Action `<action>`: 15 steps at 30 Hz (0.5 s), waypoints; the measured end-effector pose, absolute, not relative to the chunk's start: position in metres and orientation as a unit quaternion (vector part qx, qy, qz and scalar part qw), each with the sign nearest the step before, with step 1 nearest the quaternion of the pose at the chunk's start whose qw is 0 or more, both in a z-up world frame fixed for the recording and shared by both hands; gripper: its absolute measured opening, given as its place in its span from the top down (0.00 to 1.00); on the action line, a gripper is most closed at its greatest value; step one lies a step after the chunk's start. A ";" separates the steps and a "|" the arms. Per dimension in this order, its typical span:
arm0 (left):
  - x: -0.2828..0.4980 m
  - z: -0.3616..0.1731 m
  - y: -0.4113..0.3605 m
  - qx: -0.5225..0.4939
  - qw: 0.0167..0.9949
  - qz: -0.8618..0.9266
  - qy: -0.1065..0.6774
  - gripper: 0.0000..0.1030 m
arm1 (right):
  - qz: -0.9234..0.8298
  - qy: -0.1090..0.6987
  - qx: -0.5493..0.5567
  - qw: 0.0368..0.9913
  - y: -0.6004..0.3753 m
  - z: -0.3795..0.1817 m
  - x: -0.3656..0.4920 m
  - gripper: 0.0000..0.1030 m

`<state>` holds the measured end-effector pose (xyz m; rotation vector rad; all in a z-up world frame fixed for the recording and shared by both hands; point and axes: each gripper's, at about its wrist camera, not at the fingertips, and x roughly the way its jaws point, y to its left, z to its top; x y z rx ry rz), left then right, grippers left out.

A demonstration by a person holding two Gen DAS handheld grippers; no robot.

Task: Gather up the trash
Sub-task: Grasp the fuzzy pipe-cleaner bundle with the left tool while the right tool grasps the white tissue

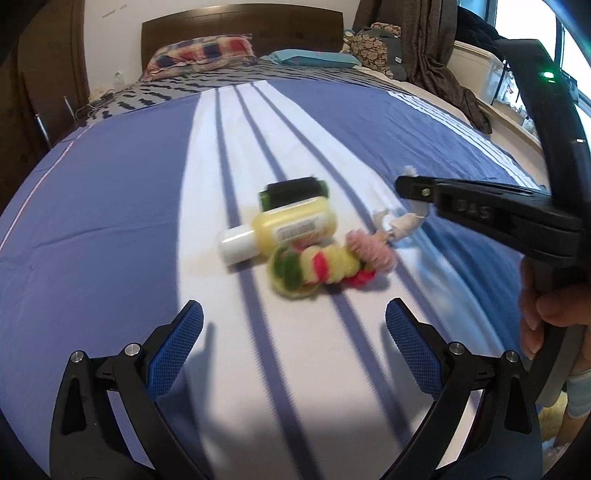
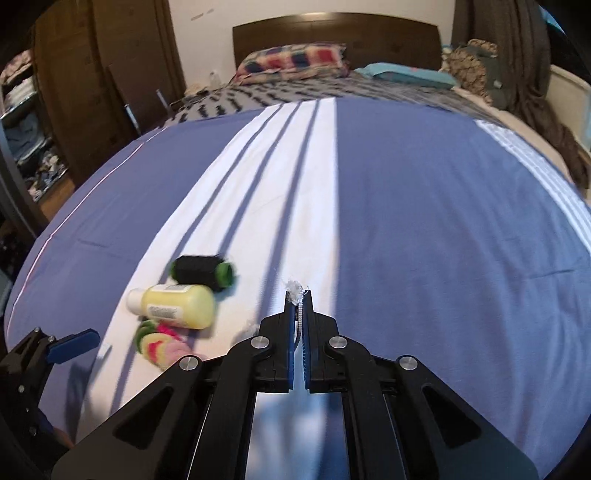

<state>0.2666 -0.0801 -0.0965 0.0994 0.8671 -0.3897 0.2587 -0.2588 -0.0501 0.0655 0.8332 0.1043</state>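
Note:
On the blue and white bedsheet point(image 1: 110, 206) lie a yellow bottle with a white cap point(image 1: 277, 230) point(image 2: 173, 301), a black roll with green ends point(image 1: 293, 192) point(image 2: 203, 271) and a bunch of yellow, pink and green fluffy pieces point(image 1: 325, 267) point(image 2: 162, 345). My right gripper point(image 2: 298, 295) point(image 1: 400, 184) is shut on a white frayed cord point(image 2: 300, 308) point(image 1: 404, 221), whose end sticks out past the tips. The cord trails down to the sheet in the left wrist view. My left gripper point(image 1: 293, 319) stands open just short of the fluffy pieces, with nothing between its blue pads point(image 1: 173, 354).
Pillows point(image 1: 199, 53) and a patterned blanket point(image 1: 207, 79) lie at the head of the bed by a dark headboard point(image 2: 336, 31). A brown cloth point(image 1: 443, 74) hangs at the right edge. Wardrobe and shelves point(image 2: 33, 122) stand left. A person's hand point(image 1: 546, 317) holds the right gripper.

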 end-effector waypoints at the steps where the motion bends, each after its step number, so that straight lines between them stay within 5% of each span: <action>1: 0.268 -0.097 -0.083 0.047 0.887 -0.190 0.418 0.09 | 0.045 0.401 0.031 0.914 -0.266 -0.048 0.257 0.96; 10: 0.296 -0.106 -0.109 0.030 0.875 -0.194 0.443 0.10 | 0.043 0.392 0.043 0.918 -0.298 -0.044 0.236 0.96; 13: 0.300 -0.107 -0.110 0.034 0.875 -0.184 0.446 0.29 | 0.047 0.389 0.040 0.919 -0.301 -0.043 0.225 0.96; 15: 0.299 -0.106 -0.109 0.033 0.876 -0.184 0.445 0.31 | 0.050 0.386 0.035 0.920 -0.302 -0.042 0.214 0.96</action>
